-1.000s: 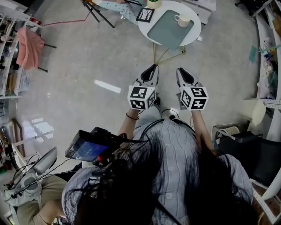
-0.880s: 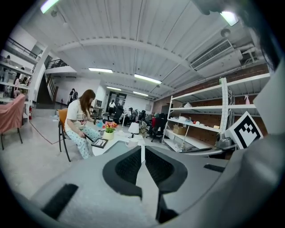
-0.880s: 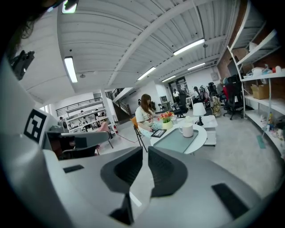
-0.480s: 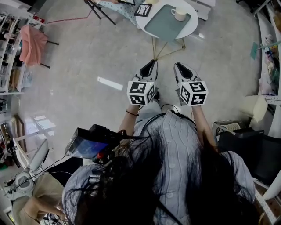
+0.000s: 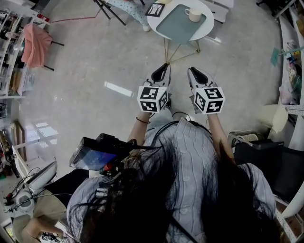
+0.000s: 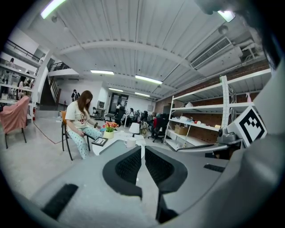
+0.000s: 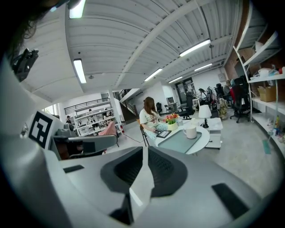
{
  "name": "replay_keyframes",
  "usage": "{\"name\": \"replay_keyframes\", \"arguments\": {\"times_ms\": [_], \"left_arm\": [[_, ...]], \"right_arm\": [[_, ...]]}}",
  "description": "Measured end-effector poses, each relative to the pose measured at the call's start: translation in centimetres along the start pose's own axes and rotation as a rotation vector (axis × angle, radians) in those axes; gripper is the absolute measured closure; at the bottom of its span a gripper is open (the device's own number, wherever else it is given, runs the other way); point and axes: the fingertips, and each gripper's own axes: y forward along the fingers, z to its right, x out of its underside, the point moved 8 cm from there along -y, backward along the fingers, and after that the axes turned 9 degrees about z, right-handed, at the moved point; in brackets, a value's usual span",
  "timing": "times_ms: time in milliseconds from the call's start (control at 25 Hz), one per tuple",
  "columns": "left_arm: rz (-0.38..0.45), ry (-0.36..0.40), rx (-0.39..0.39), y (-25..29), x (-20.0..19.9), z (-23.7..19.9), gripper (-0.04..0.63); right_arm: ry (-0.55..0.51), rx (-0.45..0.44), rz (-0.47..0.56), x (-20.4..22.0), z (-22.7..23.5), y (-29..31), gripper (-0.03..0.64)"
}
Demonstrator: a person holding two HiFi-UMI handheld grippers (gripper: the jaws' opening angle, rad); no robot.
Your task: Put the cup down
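Note:
A white cup stands on a grey-green mat on a small round white table at the top of the head view. Neither gripper holds it. My left gripper and right gripper hang side by side over bare floor, well short of the table, both pointing toward it. Both are shut with nothing between the jaws. The cup shows just past the closed jaws of the left gripper. In the right gripper view the cup sits right of the right gripper.
A seated person is at the table's far side, beside a flower pot and a framed picture. A lamp stands behind the table. Shelving lines the right wall. A pink-draped chair is at the left.
Both grippers have edged forward toward the table, still side by side and shut. The table and cup now sit closer to the top edge of the head view.

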Motion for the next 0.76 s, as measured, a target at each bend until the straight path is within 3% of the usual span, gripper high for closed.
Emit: {"name": "replay_keyframes", "arguments": {"times_ms": [760], "left_arm": [[-0.021,0.006,0.001,0.7,0.0,-1.3,0.561]], "right_arm": [[0.01,0.004,-0.01,0.3,0.0,1.5,0.56]]}}
